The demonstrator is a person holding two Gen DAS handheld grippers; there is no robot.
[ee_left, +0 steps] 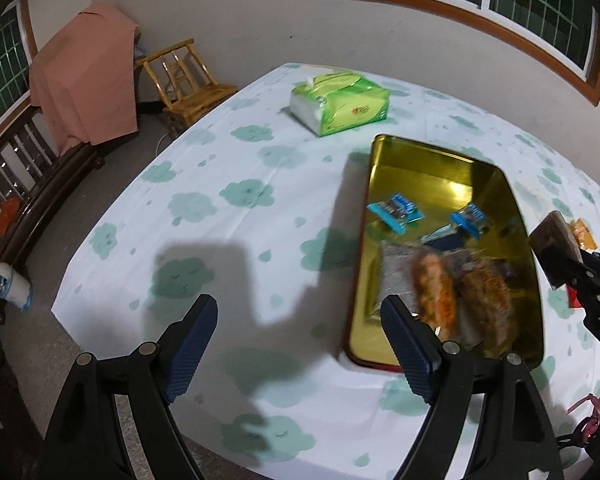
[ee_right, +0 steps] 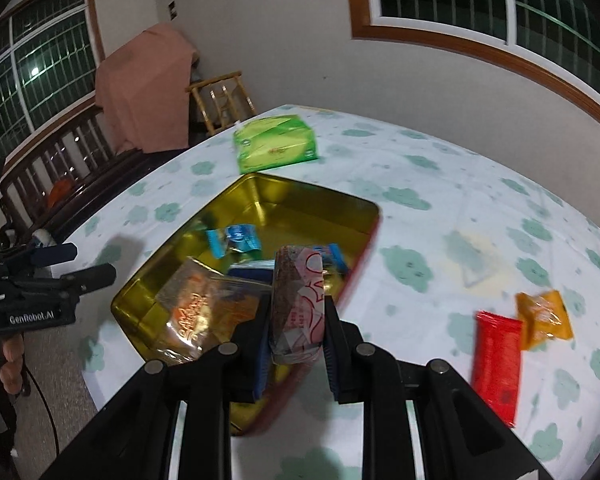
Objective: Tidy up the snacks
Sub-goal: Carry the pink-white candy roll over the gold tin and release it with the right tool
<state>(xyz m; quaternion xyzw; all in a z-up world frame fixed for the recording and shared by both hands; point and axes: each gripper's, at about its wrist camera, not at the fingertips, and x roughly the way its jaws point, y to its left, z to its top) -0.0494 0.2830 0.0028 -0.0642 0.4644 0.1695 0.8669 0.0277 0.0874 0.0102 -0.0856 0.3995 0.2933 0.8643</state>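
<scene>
The bench (ee_right: pixel 440 216), under a cloud-print cloth, carries a gold tin (ee_right: pixel 312 196) that serves as the landmark. Beyond the tin sits a green tissue pack (ee_right: pixel 276 144). Inside the tin lie two clear-wrapped pastries (ee_left: pixel 464 292) at its near end and small blue packets (ee_left: pixel 396 212) further in. Well to the right of the tin, on the cloth, rest a red bar (ee_right: pixel 496 360) and an orange packet (ee_right: pixel 544 316), not yet stowed.

The right gripper (ee_right: pixel 296 316) has its jaws clamped on a pink-and-brown wrapped snack (ee_right: pixel 298 300), held just above the tin's near right edge. The left gripper (ee_left: pixel 300 340) hovers left of the tin, jaws apart and empty.

Judged risk: released here, the snack could catch the tin's rim and tip outside, or land on the pastries and crush them.

Motion blur smears the pastry labels; the dark item between the blue packets is unreadable.
</scene>
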